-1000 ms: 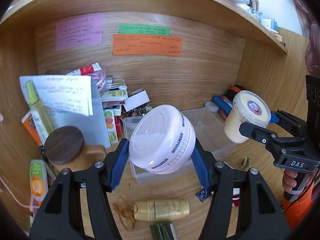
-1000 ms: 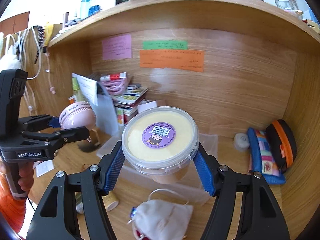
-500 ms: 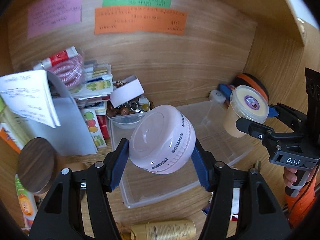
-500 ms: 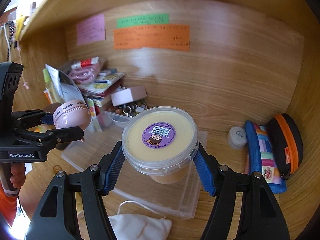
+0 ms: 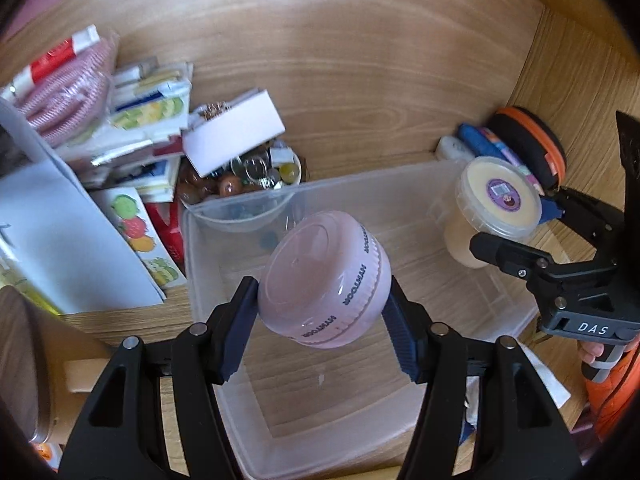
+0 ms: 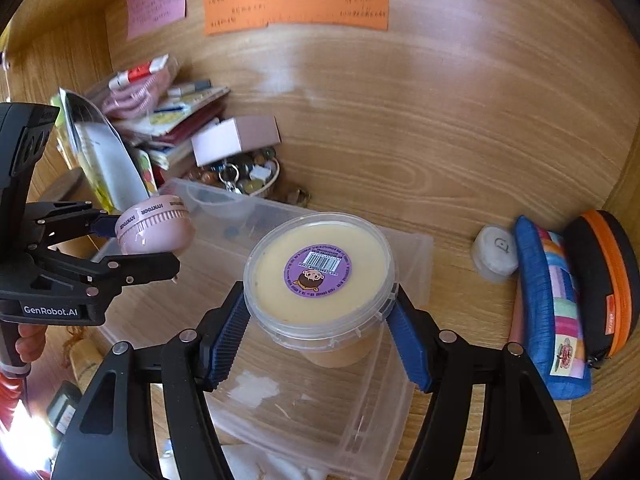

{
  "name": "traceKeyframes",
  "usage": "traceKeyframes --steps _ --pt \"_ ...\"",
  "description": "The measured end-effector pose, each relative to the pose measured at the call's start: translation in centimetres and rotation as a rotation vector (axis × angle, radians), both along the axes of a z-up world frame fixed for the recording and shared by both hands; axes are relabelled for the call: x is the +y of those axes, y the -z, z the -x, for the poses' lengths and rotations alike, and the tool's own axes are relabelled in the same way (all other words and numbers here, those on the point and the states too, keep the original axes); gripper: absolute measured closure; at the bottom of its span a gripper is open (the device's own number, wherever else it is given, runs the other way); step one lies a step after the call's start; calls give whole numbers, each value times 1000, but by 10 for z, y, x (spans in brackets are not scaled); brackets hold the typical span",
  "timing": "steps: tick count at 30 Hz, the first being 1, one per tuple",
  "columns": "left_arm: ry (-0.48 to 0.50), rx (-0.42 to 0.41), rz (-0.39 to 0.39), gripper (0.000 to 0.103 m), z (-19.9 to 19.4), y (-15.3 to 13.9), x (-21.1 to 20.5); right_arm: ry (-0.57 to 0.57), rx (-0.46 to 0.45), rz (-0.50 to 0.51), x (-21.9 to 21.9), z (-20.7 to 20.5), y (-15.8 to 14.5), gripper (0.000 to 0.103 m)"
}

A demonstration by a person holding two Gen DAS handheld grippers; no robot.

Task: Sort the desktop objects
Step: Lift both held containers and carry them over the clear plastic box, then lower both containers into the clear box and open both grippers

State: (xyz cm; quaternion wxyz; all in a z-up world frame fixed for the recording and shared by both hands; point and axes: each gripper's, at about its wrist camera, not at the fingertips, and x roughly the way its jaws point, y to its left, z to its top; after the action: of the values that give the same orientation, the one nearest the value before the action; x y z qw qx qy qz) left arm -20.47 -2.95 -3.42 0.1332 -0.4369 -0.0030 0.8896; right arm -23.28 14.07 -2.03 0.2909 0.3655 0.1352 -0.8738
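My left gripper (image 5: 320, 328) is shut on a round pink container (image 5: 324, 280) and holds it above the left part of a clear plastic bin (image 5: 208, 280). My right gripper (image 6: 320, 340) is shut on a clear tub with a yellow lid and purple sticker (image 6: 320, 276), held above the right part of the same bin (image 6: 416, 248). The right gripper and tub also show in the left wrist view (image 5: 500, 204). The left gripper and the pink container show in the right wrist view (image 6: 154, 230).
A bowl of beads and keyrings (image 5: 240, 176) and a white box (image 5: 234, 136) sit behind the bin. Stacked booklets and papers (image 5: 132, 120) lie at the left. A blue pouch (image 6: 552, 304), an orange-zip case (image 6: 604, 280) and a small white lid (image 6: 494, 252) lie at the right.
Both grippers have moved forward and down over the clear bin, each still holding its container. The bin now fills the lower part of both views.
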Motion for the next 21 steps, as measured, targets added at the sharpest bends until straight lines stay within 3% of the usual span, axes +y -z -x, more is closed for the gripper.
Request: traceKeyframes --steps 11,21 --pt "39 -49 55 42 14 15 11 -42 -53 -105 -21 17 21 39" --pt "66 -43 181 42 20 23 24 -68 -80 -174 -32 21 32 39"
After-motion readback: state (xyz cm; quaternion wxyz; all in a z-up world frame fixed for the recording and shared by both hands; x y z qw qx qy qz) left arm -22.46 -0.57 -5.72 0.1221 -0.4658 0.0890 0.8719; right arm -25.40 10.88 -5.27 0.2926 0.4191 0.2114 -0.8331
